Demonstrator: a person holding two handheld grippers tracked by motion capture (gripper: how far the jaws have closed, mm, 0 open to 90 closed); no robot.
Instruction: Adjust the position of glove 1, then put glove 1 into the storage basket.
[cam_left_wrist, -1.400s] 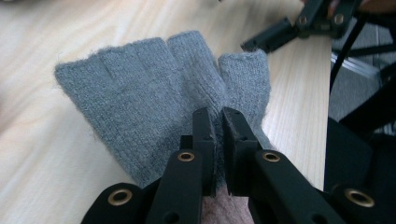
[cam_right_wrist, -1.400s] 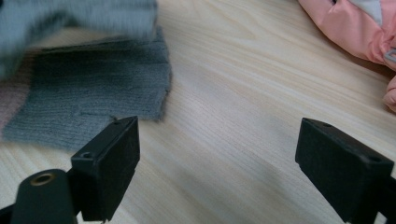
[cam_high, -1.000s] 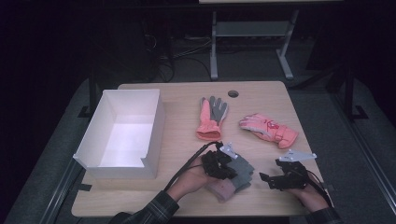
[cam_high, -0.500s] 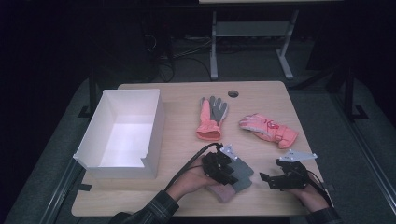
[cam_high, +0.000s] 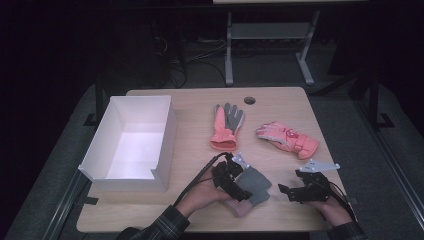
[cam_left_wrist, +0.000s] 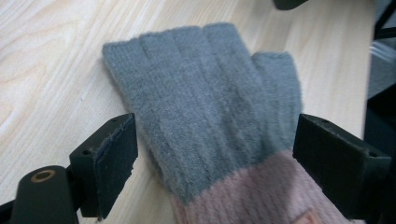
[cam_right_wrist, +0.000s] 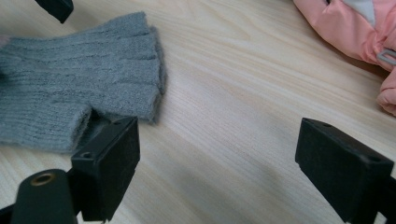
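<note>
Grey knit glove (cam_left_wrist: 210, 112): cuff cut off between spread left hand-held gripper (cam_left_wrist: 215, 158) jaws.

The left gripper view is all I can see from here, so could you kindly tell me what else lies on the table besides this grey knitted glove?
Observer: In the high view, a white box stands open at the table's left, and nothing shows inside it.
Operator: Thank you. Are there other gloves?
Observer: Yes, a pink and grey glove lies flat near the middle, fingers pointing away from the person.
Operator: And where is the right gripper, please?
Observer: The right gripper sits open, to the right of the grey knitted glove, apart from it.
Operator: Anything beyond it?
Observer: A padded pink glove lies farther back on the right.
</note>
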